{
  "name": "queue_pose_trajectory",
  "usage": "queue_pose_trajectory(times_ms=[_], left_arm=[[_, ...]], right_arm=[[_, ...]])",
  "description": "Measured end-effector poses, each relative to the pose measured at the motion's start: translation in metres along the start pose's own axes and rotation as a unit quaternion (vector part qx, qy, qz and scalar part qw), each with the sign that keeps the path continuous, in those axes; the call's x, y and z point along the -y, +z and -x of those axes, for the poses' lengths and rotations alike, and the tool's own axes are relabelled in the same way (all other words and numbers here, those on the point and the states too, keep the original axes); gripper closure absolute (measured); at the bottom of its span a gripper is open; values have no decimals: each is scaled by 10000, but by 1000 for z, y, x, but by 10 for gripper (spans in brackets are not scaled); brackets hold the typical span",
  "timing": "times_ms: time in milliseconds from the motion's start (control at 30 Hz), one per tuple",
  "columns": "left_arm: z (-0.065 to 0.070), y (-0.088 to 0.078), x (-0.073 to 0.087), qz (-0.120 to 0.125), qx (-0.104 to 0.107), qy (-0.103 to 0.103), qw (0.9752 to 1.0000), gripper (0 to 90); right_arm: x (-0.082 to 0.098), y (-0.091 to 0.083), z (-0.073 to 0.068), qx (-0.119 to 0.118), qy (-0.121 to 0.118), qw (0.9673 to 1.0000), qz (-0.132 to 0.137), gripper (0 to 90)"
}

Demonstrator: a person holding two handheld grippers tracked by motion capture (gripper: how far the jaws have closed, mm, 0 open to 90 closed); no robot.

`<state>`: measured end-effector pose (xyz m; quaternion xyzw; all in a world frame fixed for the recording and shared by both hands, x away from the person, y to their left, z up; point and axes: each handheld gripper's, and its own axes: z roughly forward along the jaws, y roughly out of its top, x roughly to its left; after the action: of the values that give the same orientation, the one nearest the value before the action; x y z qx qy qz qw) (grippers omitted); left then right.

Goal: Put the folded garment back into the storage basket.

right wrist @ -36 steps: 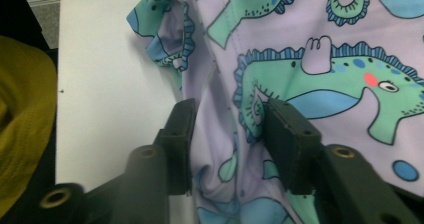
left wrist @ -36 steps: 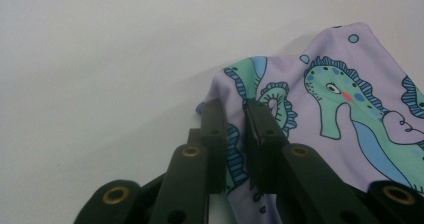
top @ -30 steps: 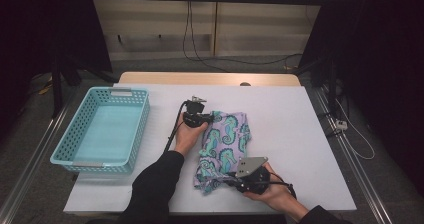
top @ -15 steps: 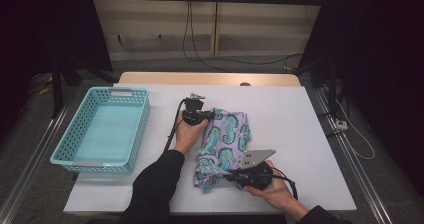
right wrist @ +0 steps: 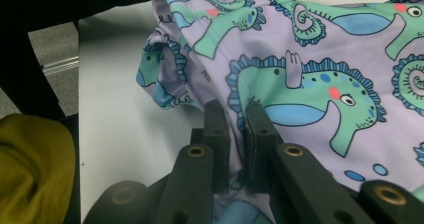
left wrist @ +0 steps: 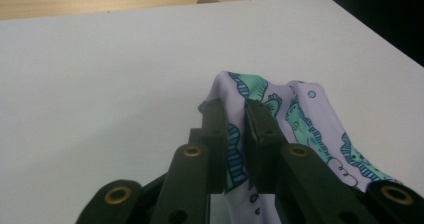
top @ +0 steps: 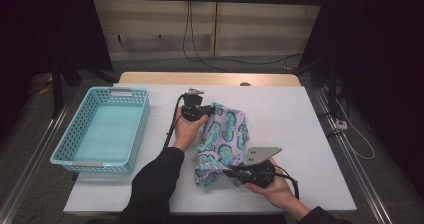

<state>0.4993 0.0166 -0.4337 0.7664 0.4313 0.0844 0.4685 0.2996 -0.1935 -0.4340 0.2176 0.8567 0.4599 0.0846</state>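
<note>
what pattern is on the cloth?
Lilac cloth with green-and-blue seahorses; clearest in the right gripper view.

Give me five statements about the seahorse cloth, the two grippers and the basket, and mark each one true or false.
1. The left gripper is shut on the seahorse cloth. True.
2. The right gripper hangs open above the cloth. False: its jaws are closed on the cloth's near part.
3. The blue basket holds the cloth. False: the cloth is on the white table, right of the basket.
4. The basket stands on the left side of the table. True.
5. The cloth is plain white. False: it is lilac with green seahorses.
</note>
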Motion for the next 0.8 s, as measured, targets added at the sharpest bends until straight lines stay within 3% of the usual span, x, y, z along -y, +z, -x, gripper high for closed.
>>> queue_pose_trajectory(times_ms=[800], left_arm=[[3,-21,-19,212,-66,38,9997,807]], right_arm=[[-15,-10,-5,80,-51,9992,396,832]])
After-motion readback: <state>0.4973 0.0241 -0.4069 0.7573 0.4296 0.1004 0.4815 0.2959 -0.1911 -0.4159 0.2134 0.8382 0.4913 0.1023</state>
